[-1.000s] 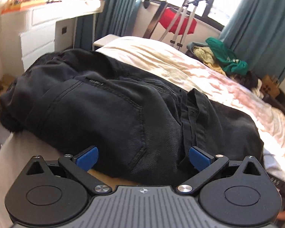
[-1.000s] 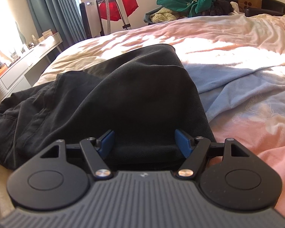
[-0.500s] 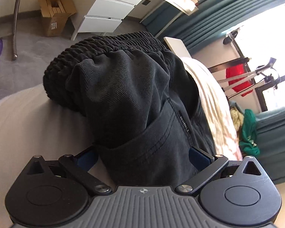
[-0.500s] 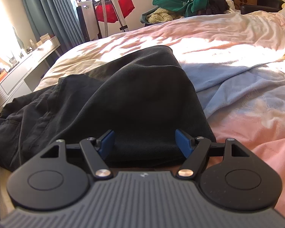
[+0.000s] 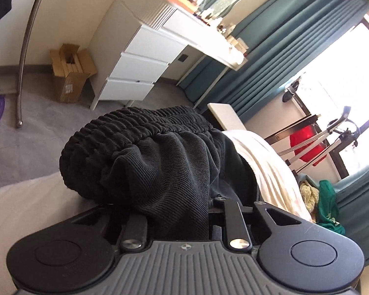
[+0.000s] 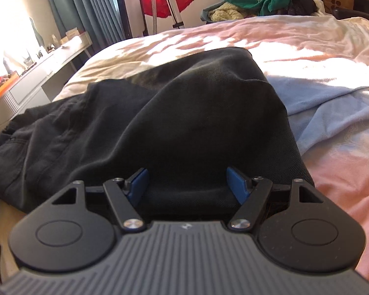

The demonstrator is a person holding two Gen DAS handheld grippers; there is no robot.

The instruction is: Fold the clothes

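Right wrist view: most of the frame is taken up by the bed (image 6: 295,39), spread with a cream, pink and pale blue sheet, across the upper and right parts of the picture. Over its left and centre the black trousers (image 6: 184,113) are laid, one end reaching down to the lower middle of the frame. There the right gripper (image 6: 188,184) is seen with its blue pads (image 6: 137,184) held well apart, the trouser end lying between them without being pressed. A heap of green and yellow clothes (image 6: 248,0) is seen at the upper edge, right of centre.

In the left wrist view, which is rolled to one side, a white drawer unit (image 5: 140,66) is seen in the upper left, teal curtains (image 5: 270,49) to the upper right, and a cardboard box (image 5: 70,73) on the grey floor at the left. The ribbed elastic waistband (image 5: 135,132) of the trousers is bunched at the centre. The left gripper (image 5: 177,221) has just been closing, and its jaws are now clamped on the trouser fabric directly below that waistband, the pads hidden by the cloth.
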